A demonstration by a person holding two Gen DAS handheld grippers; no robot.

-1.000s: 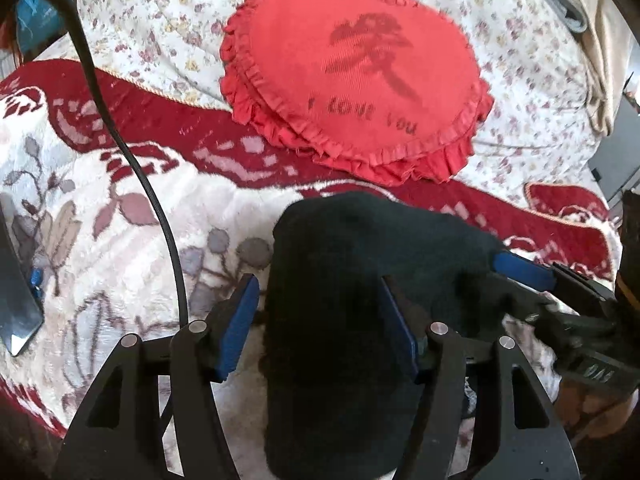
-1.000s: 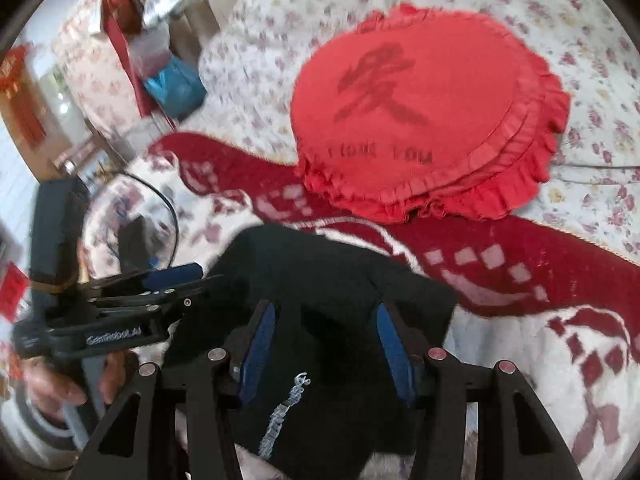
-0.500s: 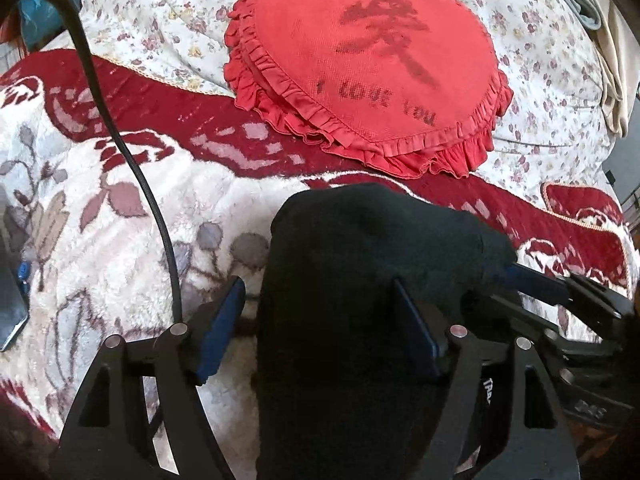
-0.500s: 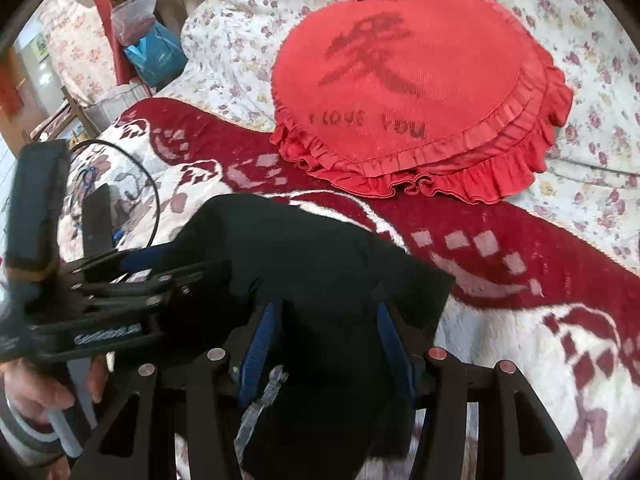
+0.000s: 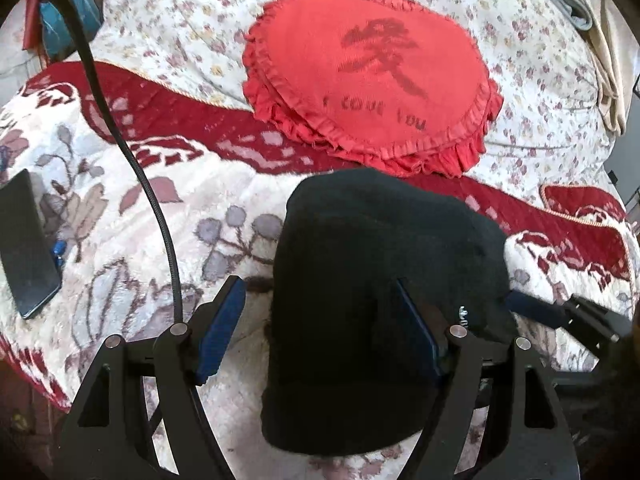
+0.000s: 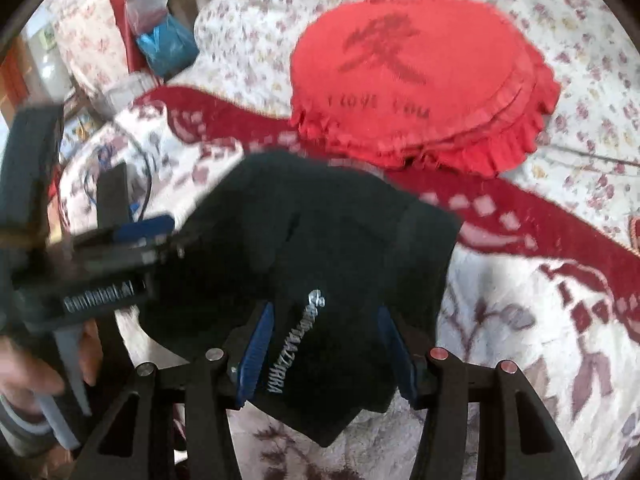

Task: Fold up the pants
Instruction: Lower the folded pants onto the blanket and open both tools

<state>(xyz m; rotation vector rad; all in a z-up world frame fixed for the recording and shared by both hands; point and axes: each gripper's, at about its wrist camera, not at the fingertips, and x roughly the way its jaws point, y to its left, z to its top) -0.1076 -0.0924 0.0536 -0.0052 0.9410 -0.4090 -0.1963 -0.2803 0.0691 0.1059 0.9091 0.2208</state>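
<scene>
The black pants (image 5: 372,280) lie folded into a compact bundle on the flowered blanket (image 5: 120,240). My left gripper (image 5: 320,332) is open, its blue pads wide apart, with the bundle's left part between them. My right gripper (image 6: 326,344) is open too, its pads either side of the pants (image 6: 312,248) near the white lettering (image 6: 292,344). The right gripper's blue finger shows at the bundle's right edge in the left wrist view (image 5: 532,306). The left gripper shows at the bundle's left in the right wrist view (image 6: 132,236).
A red heart-shaped ruffled cushion (image 5: 372,76) lies just beyond the pants on a floral quilt (image 5: 180,20). A black phone (image 5: 24,244) lies at the left. A black cable (image 5: 132,152) arcs over the blanket. Bags and clutter (image 6: 160,40) stand beyond the bed's left side.
Both grippers have drawn back and lifted a little. The pants bundle has settled on the blanket, and the white lettering now shows in full in the right wrist view.
</scene>
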